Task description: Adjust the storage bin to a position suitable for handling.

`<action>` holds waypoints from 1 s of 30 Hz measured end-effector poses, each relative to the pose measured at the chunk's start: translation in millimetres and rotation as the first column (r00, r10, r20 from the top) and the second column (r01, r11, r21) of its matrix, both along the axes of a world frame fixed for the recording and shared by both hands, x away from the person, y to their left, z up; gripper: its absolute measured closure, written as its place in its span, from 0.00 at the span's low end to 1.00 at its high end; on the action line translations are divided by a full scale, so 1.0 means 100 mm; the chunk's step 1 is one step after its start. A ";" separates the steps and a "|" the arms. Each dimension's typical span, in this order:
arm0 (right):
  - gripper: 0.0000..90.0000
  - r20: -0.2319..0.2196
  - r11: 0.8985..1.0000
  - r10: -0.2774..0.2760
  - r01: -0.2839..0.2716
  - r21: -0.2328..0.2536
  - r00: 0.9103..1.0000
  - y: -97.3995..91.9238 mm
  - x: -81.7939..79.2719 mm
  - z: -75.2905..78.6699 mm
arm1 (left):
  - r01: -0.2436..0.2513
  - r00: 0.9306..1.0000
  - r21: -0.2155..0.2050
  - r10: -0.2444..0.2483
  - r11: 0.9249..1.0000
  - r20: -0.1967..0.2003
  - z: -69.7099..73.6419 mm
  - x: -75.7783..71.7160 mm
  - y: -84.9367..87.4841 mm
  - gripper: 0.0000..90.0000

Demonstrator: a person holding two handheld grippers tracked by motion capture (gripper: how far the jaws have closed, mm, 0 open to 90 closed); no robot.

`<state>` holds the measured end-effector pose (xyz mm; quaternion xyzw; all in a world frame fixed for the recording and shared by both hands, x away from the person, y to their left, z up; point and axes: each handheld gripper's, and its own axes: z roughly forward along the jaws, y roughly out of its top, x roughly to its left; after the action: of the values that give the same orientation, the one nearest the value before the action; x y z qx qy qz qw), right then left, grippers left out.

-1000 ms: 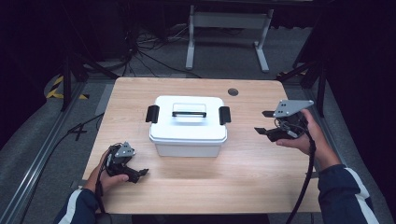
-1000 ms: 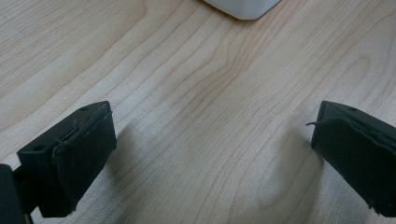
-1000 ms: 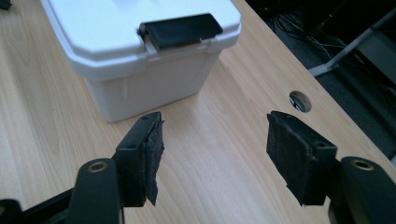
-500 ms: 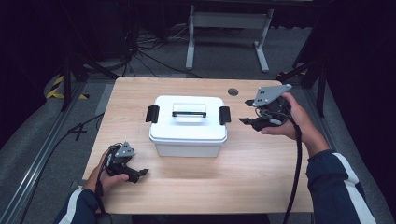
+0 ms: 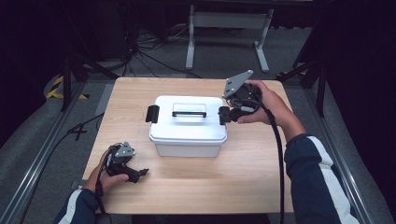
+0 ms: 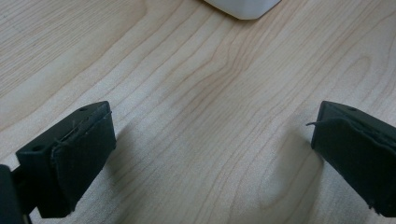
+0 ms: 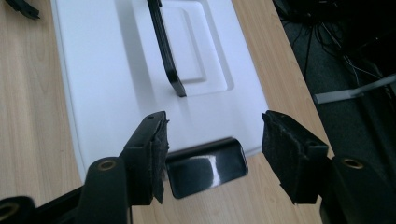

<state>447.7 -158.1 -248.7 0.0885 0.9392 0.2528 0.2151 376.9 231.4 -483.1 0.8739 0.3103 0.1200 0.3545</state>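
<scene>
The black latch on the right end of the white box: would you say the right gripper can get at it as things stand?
Probably yes: the right gripper has open jaws either side of the latch, nothing between.

White box (image 5: 188, 132) smooth plastic; its latch (image 7: 207, 166) glossy black; table (image 5: 243, 177) matt pale wood-grain.

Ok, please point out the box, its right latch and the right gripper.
box (image 5: 187, 126), high view, on the white lid.
right latch (image 7: 207, 167), right gripper view, on its glossy black face.
right gripper (image 7: 212, 154), right gripper view, midway between its fingertips.
</scene>
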 end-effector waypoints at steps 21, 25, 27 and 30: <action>0.52 -0.058 0.986 0.068 -0.075 -0.146 0.996 0.59 0.17 -0.12 | 0.000 1.000 0.001 0.000 1.000 0.000 0.00 0.00 0.00 0.00; 0.55 -0.067 0.981 0.078 -0.088 -0.170 0.995 0.67 0.19 -0.16 | 0.000 1.000 0.000 0.000 1.000 0.000 0.00 0.00 0.00 0.00; 0.56 -0.073 0.980 0.082 -0.093 -0.174 0.994 0.71 0.20 -0.18 | 0.000 1.000 0.000 0.000 1.000 0.000 0.00 0.00 0.00 0.00; 0.60 -0.078 0.977 0.085 -0.099 -0.190 0.993 0.76 0.21 -0.22 | 0.000 1.000 0.000 0.000 1.000 0.000 0.00 0.00 0.00 0.00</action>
<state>468.9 -82.0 -270.3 0.0323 0.9693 0.1666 0.1780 376.9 231.5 -483.1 0.8740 0.3102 0.1199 0.3543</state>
